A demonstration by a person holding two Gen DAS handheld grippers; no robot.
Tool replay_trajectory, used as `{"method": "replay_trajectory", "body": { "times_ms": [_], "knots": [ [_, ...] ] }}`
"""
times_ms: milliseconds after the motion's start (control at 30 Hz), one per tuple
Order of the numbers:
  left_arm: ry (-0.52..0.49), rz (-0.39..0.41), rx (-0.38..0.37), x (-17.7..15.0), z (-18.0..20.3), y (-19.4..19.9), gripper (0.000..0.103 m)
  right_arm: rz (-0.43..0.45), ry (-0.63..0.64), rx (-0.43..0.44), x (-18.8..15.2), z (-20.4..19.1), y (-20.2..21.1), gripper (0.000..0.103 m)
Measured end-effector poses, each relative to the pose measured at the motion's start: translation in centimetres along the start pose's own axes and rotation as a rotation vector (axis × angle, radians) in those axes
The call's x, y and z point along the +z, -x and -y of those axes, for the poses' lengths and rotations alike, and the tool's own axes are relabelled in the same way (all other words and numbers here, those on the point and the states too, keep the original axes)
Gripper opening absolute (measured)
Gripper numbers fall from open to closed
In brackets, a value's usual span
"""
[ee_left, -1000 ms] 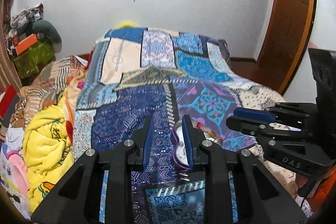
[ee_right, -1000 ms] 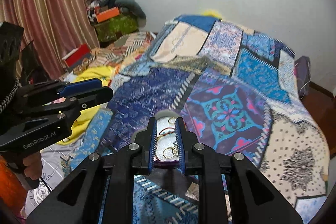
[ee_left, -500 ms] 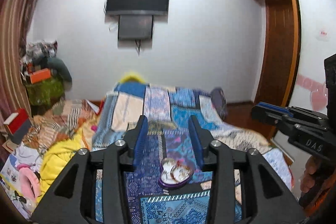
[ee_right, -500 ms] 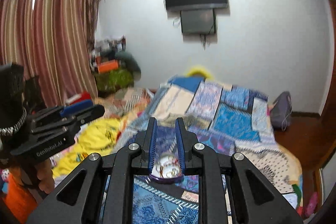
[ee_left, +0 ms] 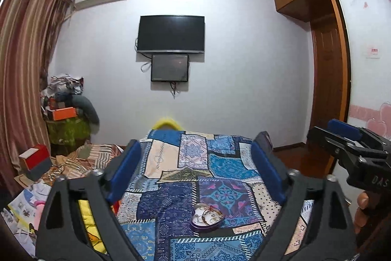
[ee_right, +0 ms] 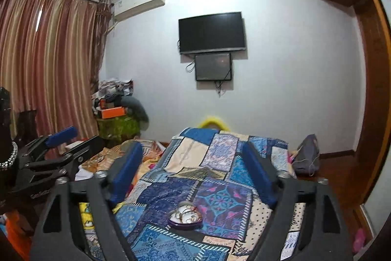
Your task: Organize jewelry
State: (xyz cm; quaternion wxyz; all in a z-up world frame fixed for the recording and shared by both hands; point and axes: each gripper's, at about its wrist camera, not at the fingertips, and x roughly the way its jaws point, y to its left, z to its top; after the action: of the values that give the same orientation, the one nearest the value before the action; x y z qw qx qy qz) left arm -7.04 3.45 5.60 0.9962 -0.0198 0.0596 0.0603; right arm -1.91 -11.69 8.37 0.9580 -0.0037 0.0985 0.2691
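Both grippers up in the air, left gripper and right gripper, fingers opening wide with nothing between them. Heart-shaped dish of rings and bracelets down on the patchwork bed cover, at 6 o'clock, touched by neither gripper.

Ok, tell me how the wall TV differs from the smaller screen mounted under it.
The wall TV is wider and larger; the smaller screen beneath it is compact. The TV's face is plain black, while the smaller screen looks greyish with a faint glint. A cable dangles below the smaller screen; none hangs straight from the TV's bottom edge. Both are dark, rectangular and fixed to the same white wall.
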Motion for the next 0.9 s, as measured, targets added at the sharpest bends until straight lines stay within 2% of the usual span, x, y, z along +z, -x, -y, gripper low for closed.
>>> {"method": "replay_trajectory", "body": {
  "times_ms": [67, 167, 900],
  "knots": [
    [0.002, 0.005, 0.009, -0.1, -0.1, 0.2, 0.1, 0.014, -0.002, -0.02, 0.1, -0.1, 0.2, 0.095],
    [0.008, 0.001, 0.022, -0.2, -0.3, 0.6, 0.101, 0.018, -0.011, -0.031, 0.2, -0.1, 0.1, 0.1],
    [0.016, -0.042, 0.04, -1.0, -0.4, -0.5, 0.102, -0.016, -0.003, -0.033, -0.8, 0.3, 1.0, 0.1]
  ]
}}
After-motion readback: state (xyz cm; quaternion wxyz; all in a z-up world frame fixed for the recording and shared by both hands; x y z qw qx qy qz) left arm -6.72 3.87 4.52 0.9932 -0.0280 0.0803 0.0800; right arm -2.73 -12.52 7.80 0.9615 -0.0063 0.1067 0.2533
